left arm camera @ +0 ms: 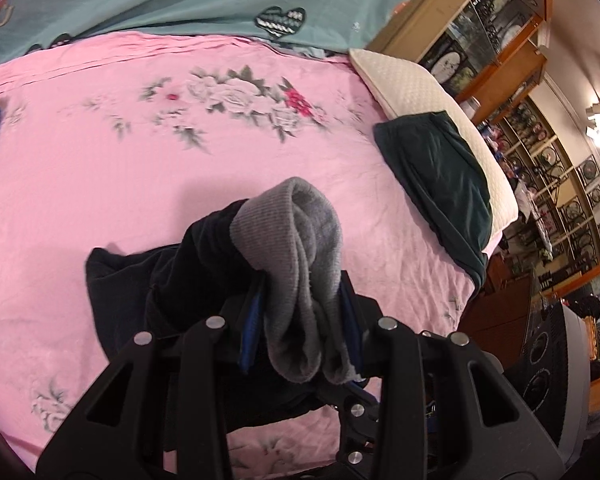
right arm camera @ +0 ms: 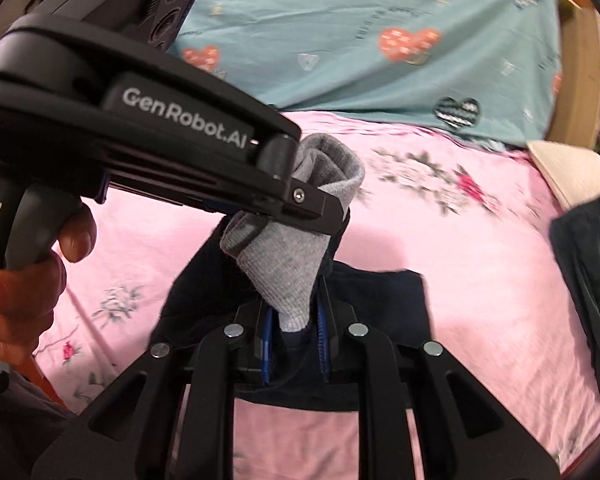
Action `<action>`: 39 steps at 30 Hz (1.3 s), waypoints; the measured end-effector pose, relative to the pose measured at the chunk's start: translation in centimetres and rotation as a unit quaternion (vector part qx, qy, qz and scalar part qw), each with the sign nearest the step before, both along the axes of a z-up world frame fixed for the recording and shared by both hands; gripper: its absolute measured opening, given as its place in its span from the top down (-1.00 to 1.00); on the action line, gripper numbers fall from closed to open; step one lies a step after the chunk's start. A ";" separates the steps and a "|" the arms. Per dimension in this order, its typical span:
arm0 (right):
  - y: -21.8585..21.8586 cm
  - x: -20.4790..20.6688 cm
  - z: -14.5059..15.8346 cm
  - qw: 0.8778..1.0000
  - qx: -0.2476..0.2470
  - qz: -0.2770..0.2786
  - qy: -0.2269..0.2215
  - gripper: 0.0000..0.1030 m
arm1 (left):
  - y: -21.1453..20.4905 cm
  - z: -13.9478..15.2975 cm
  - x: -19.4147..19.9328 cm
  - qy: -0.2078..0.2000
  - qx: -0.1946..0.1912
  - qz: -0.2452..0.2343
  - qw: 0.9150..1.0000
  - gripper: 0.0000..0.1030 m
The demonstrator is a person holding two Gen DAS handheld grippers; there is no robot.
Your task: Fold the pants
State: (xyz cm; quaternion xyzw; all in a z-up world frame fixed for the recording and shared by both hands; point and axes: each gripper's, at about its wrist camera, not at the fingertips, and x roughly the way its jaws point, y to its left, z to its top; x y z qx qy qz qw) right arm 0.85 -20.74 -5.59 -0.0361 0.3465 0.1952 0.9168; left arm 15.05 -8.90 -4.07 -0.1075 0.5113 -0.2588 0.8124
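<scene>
Two grippers, the left gripper (left arm camera: 302,304) and right gripper (right arm camera: 294,330), have jaws pinching the grey ribbed cuffs of soft, floppy dark pants (left arm camera: 140,280), mid-frame, over the pink flowered bed (left arm camera: 100,160).

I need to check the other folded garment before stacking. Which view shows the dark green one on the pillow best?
The left wrist view: the dark green garment lies whole, draped over the white pillow. The right wrist view catches only its blurred edge at the frame's right.

Pink floral bedsheet (left arm camera: 100,184), wooden shelves (left arm camera: 512,64) — lamplight
</scene>
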 end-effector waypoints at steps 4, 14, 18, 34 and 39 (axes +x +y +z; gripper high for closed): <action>-3.3 1.1 -1.9 0.999 0.014 -0.030 0.035 0.65 | -3.2 -2.0 1.0 0.016 0.009 -0.010 1.000 0.31; -8.0 4.3 -7.5 0.987 0.078 -0.048 0.129 0.61 | -8.1 -6.5 2.7 0.064 0.053 -0.016 0.996 0.31; -9.6 5.3 -9.6 0.982 0.097 -0.057 0.154 0.51 | -9.2 -8.3 3.2 0.076 0.061 -0.013 0.995 0.26; -16.6 5.5 -7.3 0.965 0.160 -0.080 0.193 -0.23 | 3.2 -1.2 0.5 0.007 0.115 0.165 0.980 -0.79; -14.8 5.9 -2.6 0.968 0.203 -0.067 0.129 -0.23 | 8.6 -3.1 -1.5 0.044 0.112 0.228 0.966 -0.79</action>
